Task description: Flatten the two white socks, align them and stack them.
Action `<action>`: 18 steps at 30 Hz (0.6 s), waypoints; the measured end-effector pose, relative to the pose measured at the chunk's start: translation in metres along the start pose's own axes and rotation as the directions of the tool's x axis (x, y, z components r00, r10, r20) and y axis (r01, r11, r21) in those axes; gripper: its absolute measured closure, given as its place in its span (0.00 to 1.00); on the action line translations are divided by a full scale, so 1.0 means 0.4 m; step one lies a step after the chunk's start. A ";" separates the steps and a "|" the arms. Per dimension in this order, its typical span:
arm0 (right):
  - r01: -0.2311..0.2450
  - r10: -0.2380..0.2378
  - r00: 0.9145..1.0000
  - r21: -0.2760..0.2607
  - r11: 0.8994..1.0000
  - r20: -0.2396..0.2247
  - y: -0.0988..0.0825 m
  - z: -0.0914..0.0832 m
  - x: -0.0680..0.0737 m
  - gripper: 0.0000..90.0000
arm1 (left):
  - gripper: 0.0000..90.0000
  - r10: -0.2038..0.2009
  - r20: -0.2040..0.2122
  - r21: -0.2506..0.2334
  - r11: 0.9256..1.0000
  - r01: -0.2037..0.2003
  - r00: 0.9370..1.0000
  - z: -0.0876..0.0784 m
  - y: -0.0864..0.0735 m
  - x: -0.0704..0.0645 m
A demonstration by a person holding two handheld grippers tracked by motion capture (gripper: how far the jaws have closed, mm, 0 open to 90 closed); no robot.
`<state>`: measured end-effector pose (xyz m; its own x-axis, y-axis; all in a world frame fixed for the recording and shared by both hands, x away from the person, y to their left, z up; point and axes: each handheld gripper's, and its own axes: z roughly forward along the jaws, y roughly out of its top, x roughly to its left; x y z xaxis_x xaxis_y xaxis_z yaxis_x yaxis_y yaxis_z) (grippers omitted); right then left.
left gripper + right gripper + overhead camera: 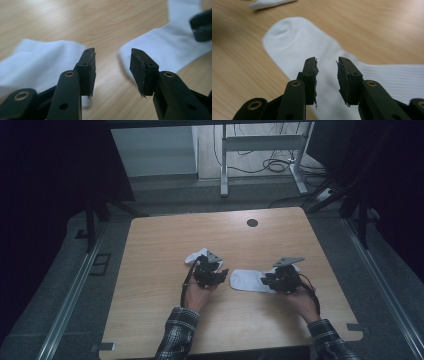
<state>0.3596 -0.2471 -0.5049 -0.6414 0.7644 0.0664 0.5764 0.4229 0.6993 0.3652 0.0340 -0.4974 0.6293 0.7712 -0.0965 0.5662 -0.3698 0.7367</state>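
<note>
High view. Wooden table (165,245), rounded corners, a dark round hole (252,223) near the far edge. Two white socks lie near the centre. The far sock (196,256) sits just beyond the left gripper (212,270); the near sock (247,281) lies flat between the two grippers, its long axis across the table, rounded toe toward the left gripper, the other end running under the right gripper (270,281). Bare wood lies open on all sides: wide margins to the left, right and far edges, a narrower strip toward the person. Checked sleeves enter from the bottom.

Left gripper view. Left gripper (113,71): jaws apart, nothing between them, bare wood showing through the gap. A white sock (42,60), soft and blurred, lies behind its left jaw; the toe of the other white sock (160,47) lies behind its right jaw. A strip of table separates the two. The tip of the other gripper (202,27) rests over the sock at the upper right.

Right gripper view. Right gripper (326,80): jaws apart, poised above the near sock (299,40), not pinching it. Sock plain white, smooth at the rounded toe, ribbed toward the cuff at lower right; long axis runs from upper left to lower right. The second sock (270,3) lies well apart at the top edge.
</note>
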 end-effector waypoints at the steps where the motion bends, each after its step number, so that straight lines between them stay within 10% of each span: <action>1: -0.001 0.001 1.000 0.004 1.000 0.018 -0.002 -0.009 -0.013 0.74 | 0.63 -0.001 0.007 0.000 1.000 0.001 1.000 0.007 -0.001 -0.004; 18: -0.143 0.144 0.967 -0.022 0.990 0.211 -0.047 -0.071 -0.224 0.68 | 0.60 0.016 -0.022 0.045 0.999 -0.015 1.000 0.081 -0.029 -0.024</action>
<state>0.3917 -0.3372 -0.5036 -0.4302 0.9026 0.0149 0.6506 0.2985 0.6983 0.3699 0.0140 -0.5268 0.6265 0.7763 -0.0697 0.5797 -0.4043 0.7074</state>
